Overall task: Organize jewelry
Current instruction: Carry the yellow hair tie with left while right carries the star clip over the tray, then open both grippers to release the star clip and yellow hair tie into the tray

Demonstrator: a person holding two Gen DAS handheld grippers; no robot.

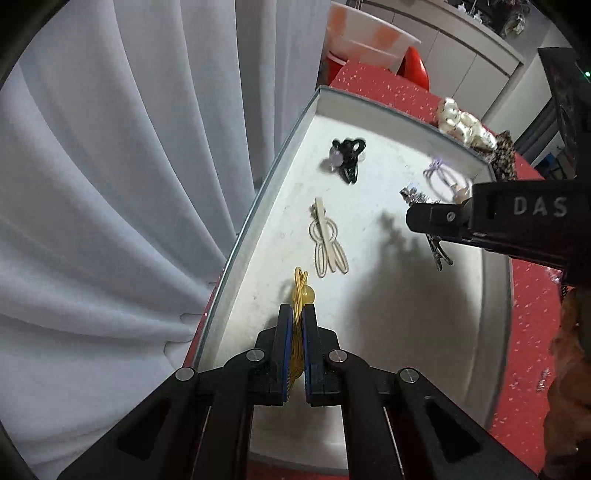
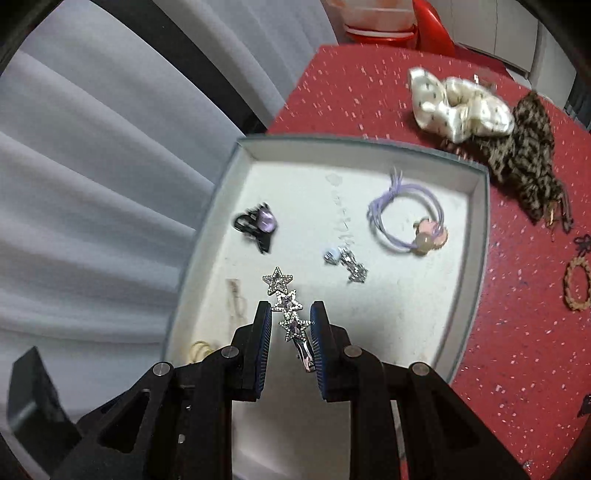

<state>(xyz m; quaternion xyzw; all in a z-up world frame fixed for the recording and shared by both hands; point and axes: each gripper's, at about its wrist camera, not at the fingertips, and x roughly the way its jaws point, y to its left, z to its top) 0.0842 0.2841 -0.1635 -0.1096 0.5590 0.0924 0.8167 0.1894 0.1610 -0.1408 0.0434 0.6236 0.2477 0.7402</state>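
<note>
A white shallow tray (image 1: pixel 255 218) lies on a red table. My left gripper (image 1: pixel 297 314) hangs over its near left part, shut on a yellow hair tie with a bead (image 1: pixel 302 293). My right gripper (image 2: pixel 290 314) hovers over the tray, shut on a silver star hair clip (image 2: pixel 284 295), whose metal end rests against one pad; from the left wrist view it (image 1: pixel 417 218) comes in from the right. In the tray lie a black clip with a purple bead (image 1: pixel 347 155), a cream hair clip (image 1: pixel 327 240), a purple hair tie (image 2: pixel 406 218) and a small silver clip (image 2: pixel 349 264).
On the red tablecloth (image 2: pixel 517 332) beyond the tray sit a cream scrunchie (image 2: pixel 461 107) and a leopard-print scrunchie (image 2: pixel 524 162); a braided hair tie (image 2: pixel 576 288) lies to the right. A white curtain (image 1: pixel 110 184) hangs left of the table. A white tub (image 1: pixel 365 33) stands behind.
</note>
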